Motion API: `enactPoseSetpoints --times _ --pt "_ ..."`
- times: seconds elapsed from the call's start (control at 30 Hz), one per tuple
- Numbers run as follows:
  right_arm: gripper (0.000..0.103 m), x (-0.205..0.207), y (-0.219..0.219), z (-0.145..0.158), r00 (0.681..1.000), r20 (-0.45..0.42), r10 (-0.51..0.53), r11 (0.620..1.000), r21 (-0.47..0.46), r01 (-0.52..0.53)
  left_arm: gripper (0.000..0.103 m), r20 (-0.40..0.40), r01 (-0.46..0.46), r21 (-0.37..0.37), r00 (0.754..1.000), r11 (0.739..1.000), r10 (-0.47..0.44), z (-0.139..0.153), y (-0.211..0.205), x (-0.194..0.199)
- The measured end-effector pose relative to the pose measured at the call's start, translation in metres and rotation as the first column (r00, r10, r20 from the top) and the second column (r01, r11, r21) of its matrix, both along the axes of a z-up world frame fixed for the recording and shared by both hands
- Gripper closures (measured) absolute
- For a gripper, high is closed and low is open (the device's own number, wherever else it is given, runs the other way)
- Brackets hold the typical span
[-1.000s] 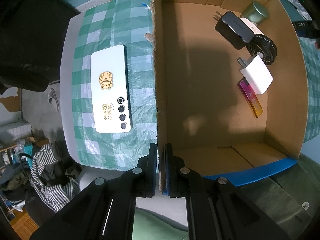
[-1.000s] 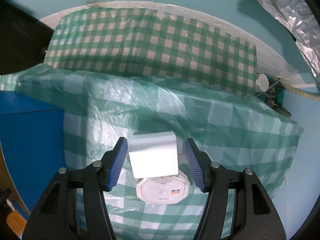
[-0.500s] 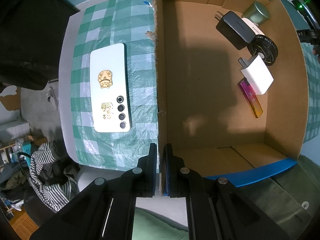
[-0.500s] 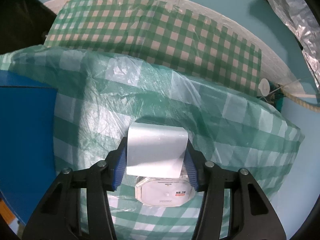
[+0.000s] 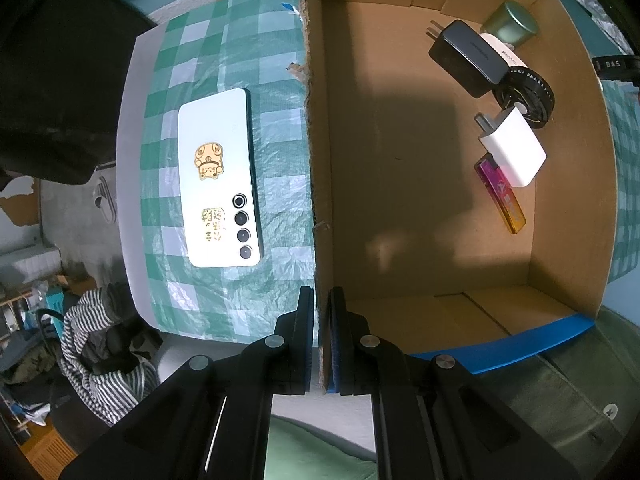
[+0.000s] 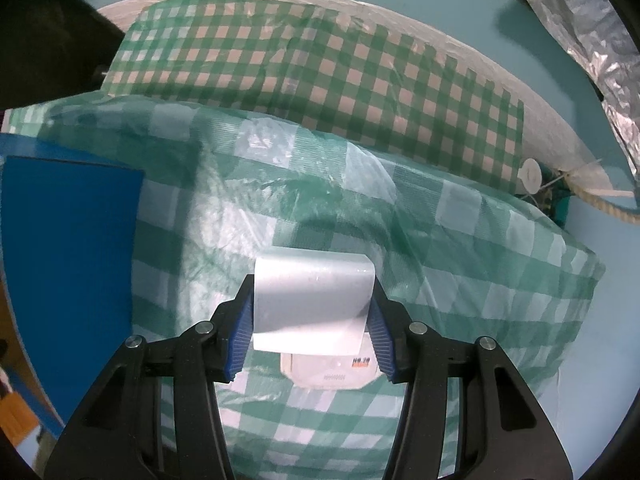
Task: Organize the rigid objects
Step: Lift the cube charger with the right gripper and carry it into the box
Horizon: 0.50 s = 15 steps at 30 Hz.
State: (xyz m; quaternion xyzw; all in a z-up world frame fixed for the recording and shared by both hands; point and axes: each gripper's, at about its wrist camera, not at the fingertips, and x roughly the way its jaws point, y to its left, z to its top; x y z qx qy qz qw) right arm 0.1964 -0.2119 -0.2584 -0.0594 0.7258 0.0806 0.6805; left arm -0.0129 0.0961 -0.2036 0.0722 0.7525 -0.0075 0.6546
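Observation:
My left gripper (image 5: 321, 336) is shut on the near edge of the cardboard box's left wall (image 5: 318, 184). Inside the box lie a black charger (image 5: 468, 58), a white charger (image 5: 514, 150), a pink-orange lighter (image 5: 502, 196), a black ring (image 5: 528, 94) and a green tin (image 5: 510, 24). A white phone (image 5: 218, 184) lies face down on the checked cloth left of the box. My right gripper (image 6: 312, 314) is shut on a silver-white box-shaped object (image 6: 312, 300), held above the cloth with a white octagonal device (image 6: 332, 372) beneath it.
Green checked plastic cloth (image 6: 460, 260) covers the table. The blue outer side of the box (image 6: 68, 248) stands left in the right wrist view. Crumpled foil (image 6: 580, 28) hangs at the upper right. Striped clothing (image 5: 92, 344) lies below the table edge.
My right gripper closed on the silver-white object and lifted it slightly. The left gripper kept its hold on the box wall.

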Motion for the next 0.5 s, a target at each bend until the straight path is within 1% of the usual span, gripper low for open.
enactPoseSetpoints --times 0.27,0.5 --pt "0.051 -0.011 0.012 0.032 0.999 0.026 0.029 1.000 0.011 -0.029 0.095 0.003 0.014 0.000 1.000 1.000 -0.014 0.001 -0.002 0.000" --pt "0.051 -0.026 0.036 0.070 0.993 0.074 0.096 0.995 0.035 -0.098 0.095 0.006 0.030 0.003 1.000 1.000 -0.030 0.001 -0.003 0.000"
